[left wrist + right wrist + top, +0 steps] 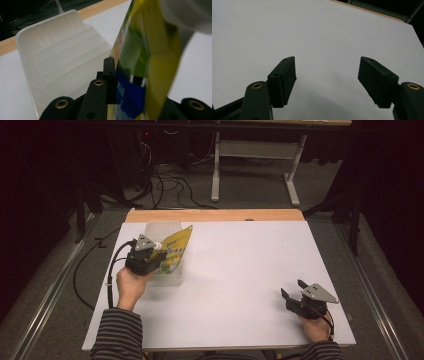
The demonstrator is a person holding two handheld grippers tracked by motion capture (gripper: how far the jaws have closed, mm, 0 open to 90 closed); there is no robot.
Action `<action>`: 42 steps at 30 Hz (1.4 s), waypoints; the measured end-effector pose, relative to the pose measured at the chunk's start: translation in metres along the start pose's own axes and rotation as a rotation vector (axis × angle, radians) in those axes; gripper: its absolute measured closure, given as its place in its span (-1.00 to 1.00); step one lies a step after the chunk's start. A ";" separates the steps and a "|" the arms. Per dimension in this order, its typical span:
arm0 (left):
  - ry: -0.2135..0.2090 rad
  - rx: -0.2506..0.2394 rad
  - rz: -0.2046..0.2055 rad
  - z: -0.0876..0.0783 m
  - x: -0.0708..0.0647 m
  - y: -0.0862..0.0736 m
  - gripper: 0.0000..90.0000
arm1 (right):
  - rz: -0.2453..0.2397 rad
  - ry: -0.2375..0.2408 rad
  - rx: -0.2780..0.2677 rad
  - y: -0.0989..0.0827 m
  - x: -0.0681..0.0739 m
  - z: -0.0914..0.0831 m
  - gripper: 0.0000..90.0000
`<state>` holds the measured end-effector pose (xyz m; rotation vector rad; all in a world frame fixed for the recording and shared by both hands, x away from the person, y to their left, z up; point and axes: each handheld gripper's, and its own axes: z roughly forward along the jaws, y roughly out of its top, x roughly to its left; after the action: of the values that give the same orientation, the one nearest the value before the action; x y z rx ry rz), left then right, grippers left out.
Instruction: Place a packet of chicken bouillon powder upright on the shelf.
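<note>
Left hand-held gripper (pixel 161 251): you've got it at the desk's left side, jaws pinching the yellow-green pouch (pixel 175 251). In the left gripper view one black pad sits flat against the blue patch on the pouch (pixel 140 75).
Pouch: held tilted over the clear plastic bin (pixel 165 227), its white cap pointing toward your gripper. Can't tell if its lower end touches the bin.
Bin: frosted and stepped inside (pixel 57 57), sitting near the far left of the white desk (pixel 240 270), just in front of the wooden edge strip (pixel 215 215).
Right hand-held gripper (pixel 293 290): resting low near the desk's right front corner, jaws spread wide, nothing between them but bare desk (pixel 327 75).
</note>
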<state>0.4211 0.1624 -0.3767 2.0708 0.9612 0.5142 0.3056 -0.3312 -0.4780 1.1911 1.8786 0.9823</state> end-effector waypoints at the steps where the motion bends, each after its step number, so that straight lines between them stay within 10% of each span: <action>1: 0.003 -0.001 0.005 0.000 -0.001 0.000 0.85 | 0.001 0.001 0.001 0.000 0.000 0.000 -0.31; 21: 0.017 -0.075 -0.152 -0.014 0.017 -0.024 0.51 | -0.004 -0.002 0.012 0.000 0.001 0.001 -0.30; 42: 0.101 -0.097 -0.148 -0.031 0.007 -0.036 -0.01 | -0.009 0.000 0.012 0.001 0.001 0.002 -0.30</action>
<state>0.3896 0.1981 -0.3860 1.8859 1.1176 0.5801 0.3068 -0.3296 -0.4785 1.1883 1.8907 0.9673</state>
